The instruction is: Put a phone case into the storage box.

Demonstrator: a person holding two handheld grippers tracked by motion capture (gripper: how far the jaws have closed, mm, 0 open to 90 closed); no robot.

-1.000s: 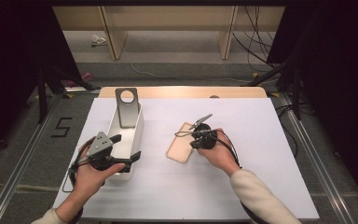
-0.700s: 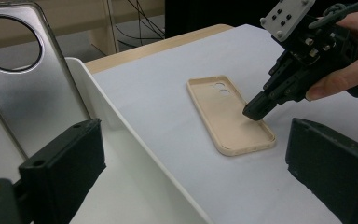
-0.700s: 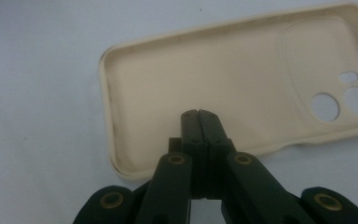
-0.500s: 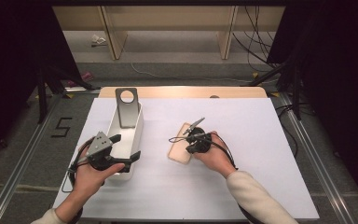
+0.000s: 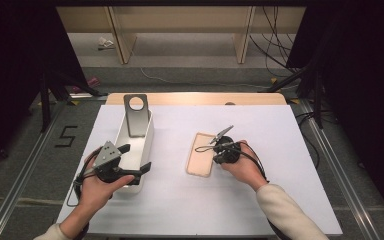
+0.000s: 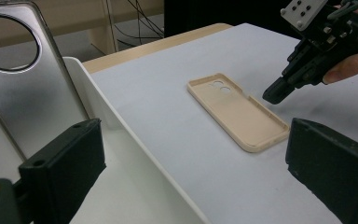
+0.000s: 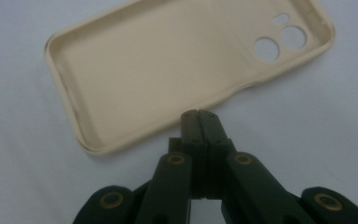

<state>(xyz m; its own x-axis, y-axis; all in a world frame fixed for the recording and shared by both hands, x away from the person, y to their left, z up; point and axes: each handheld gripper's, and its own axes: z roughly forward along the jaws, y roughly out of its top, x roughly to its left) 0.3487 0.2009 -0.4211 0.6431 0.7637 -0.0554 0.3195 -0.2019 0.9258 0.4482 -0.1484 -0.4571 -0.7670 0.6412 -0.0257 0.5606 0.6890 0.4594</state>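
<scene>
Since a second ago my right gripper [image 5: 215, 146] has dropped from 12 o'clock of the beige phone case [image 5: 201, 154] to its 3 o'clock edge, jaws clenched on nothing (tips just beside the rim). Case lies open-side up on the table [image 5: 280, 200]. My left gripper [image 5: 135, 159] stays spread wide over the white bin [image 5: 145, 135].

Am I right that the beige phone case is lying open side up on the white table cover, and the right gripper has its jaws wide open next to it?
Not quite. The beige phone case does lie open side up on the white table cover, but the right gripper beside it has its jaws pressed shut, not wide open. The right gripper view shows the two jaws closed together just short of the case's edge.
</scene>
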